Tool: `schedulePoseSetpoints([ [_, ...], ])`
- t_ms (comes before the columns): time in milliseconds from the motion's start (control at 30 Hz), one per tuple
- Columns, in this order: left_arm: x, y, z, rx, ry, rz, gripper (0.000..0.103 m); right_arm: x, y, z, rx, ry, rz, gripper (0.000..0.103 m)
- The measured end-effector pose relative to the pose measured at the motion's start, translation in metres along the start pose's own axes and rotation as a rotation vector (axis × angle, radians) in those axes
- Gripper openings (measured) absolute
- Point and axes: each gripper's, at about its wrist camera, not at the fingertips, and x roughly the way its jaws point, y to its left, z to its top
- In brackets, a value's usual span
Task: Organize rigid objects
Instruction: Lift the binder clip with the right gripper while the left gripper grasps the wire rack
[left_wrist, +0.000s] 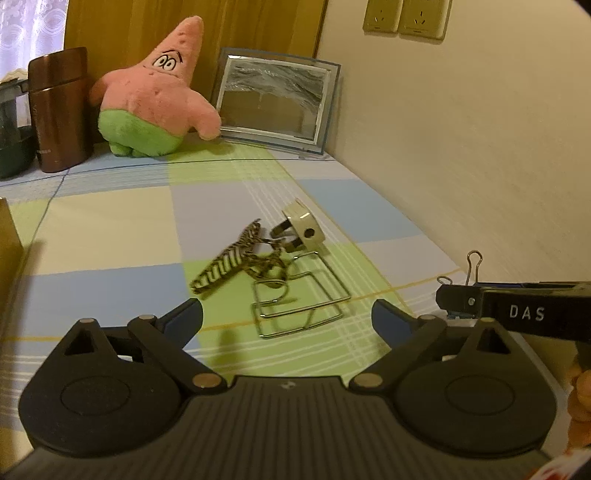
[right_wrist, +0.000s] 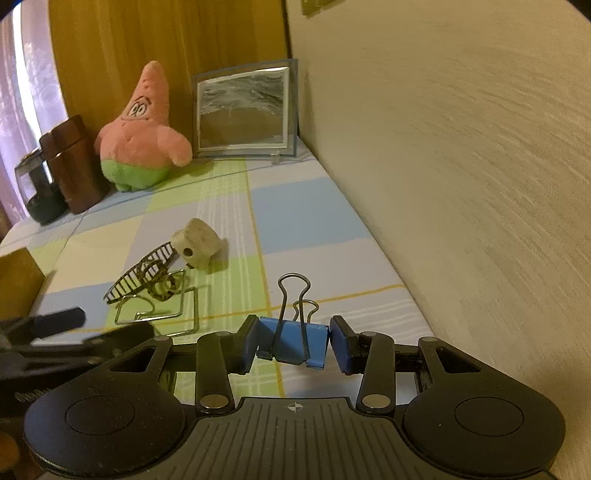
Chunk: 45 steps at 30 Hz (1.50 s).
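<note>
Right gripper (right_wrist: 293, 345): fingers (right_wrist: 248, 345) part-open, bracketing the blue metal binder clip (right_wrist: 295, 341) with its wire handles upright. Left pad touches or nearly touches the clip's side; a narrow gap shows at the right pad. Firm grip: cannot tell. Clip sits at the near edge of the pastel checked tabletop (right_wrist: 303, 210), close to the cream wall at 3 o'clock.

Left gripper (left_wrist: 287, 319): fingers (left_wrist: 183, 319) spread wide, holding nothing, touching nothing. Just ahead at 12 o'clock lies the bent silver wire rack (left_wrist: 303, 295), flat on the cloth. Beyond it, at 11 o'clock, the black-and-white striped hair clip (left_wrist: 225, 262), and touching the rack's far end, the cream plastic clamp-like piece (left_wrist: 301, 225), tilted.

Containers: brown cylindrical metal flask (left_wrist: 59, 110) upright at 10 o'clock, lid on, contents hidden; beside it a dark glass jug (left_wrist: 11, 129), contents unclear.
</note>
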Motion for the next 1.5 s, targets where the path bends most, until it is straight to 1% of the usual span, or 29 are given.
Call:
schedulePoseSetpoints([
  [167, 0.011, -0.009, -0.004, -0.01, -0.012, 0.024, 0.094, 0.0, -0.004, 0.003, 0.0, -0.01, -0.009, 0.039],
  [300, 0.019, -0.014, -0.007, -0.024, -0.033, 0.067, 0.089, 0.001, -0.005, 0.006, 0.008, -0.013, -0.008, 0.039],
  [467, 0.025, -0.018, -0.008, -0.019, -0.04, 0.09, 0.087, 0.006, -0.004, 0.008, 0.0, -0.009, -0.005, 0.039],
  [700, 0.033, -0.024, -0.007, -0.01, -0.047, 0.131, 0.078, 0.01, -0.003, 0.008, 0.002, -0.006, -0.002, 0.039],
  [833, 0.035, -0.023, -0.005, -0.016, -0.045, 0.132, 0.076, 0.011, -0.003, 0.009, 0.001, -0.009, -0.004, 0.039],
  [900, 0.034, -0.024, -0.006, -0.006, -0.048, 0.134, 0.07, 0.011, -0.003, 0.009, 0.001, -0.009, -0.005, 0.038],
  [1000, 0.033, -0.025, -0.005, 0.01, -0.052, 0.139, 0.066, 0.012, -0.003, 0.008, 0.001, -0.008, -0.005, 0.038],
  [1233, 0.028, -0.024, -0.007, 0.041, -0.05, 0.138, 0.065, 0.012, -0.001, 0.008, -0.004, -0.008, 0.0, 0.039],
  [1500, 0.005, -0.014, -0.012, 0.037, -0.033, 0.095, 0.064, 0.009, 0.006, 0.006, -0.014, -0.009, 0.014, 0.039],
])
